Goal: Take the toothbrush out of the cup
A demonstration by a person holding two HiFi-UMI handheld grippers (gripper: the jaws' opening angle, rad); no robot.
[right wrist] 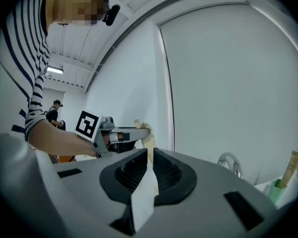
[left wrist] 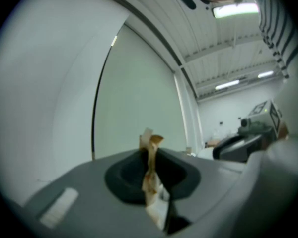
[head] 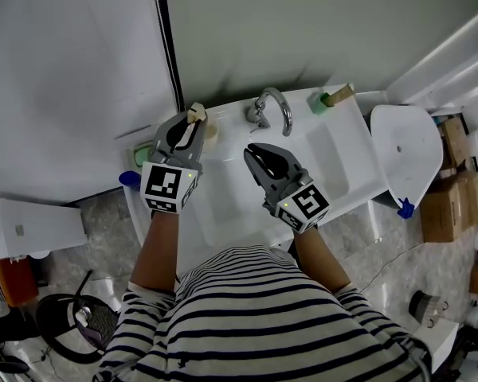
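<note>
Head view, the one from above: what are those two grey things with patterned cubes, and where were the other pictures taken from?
They are hand-held grippers, not a robot: a person in a striped shirt holds the left gripper and the right gripper over a white sink. The cubes belong to them. That picture comes from a camera on the person's head; the other two from cameras riding on each gripper, looking along its jaws. The left gripper pinches a pale stick, probably the toothbrush. The right gripper is shut and empty. Beside the faucet stands a green cup.
</note>
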